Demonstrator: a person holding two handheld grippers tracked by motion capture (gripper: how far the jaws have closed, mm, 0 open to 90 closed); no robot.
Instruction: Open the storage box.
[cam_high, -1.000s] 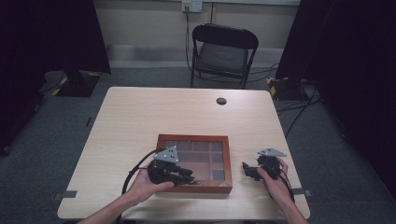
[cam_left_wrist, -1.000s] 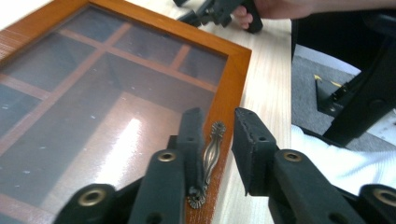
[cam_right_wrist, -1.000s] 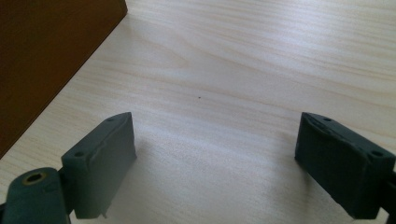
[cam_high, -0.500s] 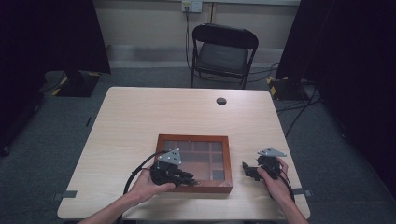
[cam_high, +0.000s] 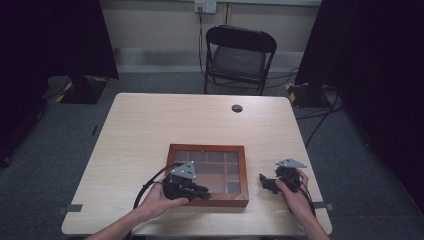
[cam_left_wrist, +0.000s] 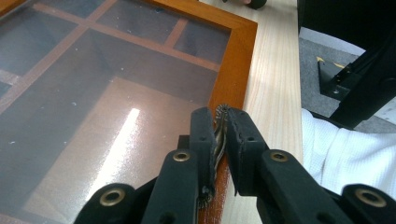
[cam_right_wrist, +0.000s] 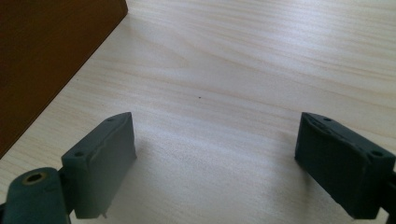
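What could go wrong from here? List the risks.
1. The left gripper has just closed on only a small metal latch at the wooden box's front edge, so it may slip off.
2. The right gripper rests open beside the box, not bracing it, so pulling could drag the box.

One table (cam_high: 150, 130), with one wooden glass-lidded box (cam_high: 207, 152) on it. Two hand-held grippers: the left hand-held gripper (cam_high: 202, 192) and the right hand-held gripper (cam_high: 265, 181). One folding chair (cam_high: 239, 55) behind, and one small round dark disc (cam_high: 237, 108).
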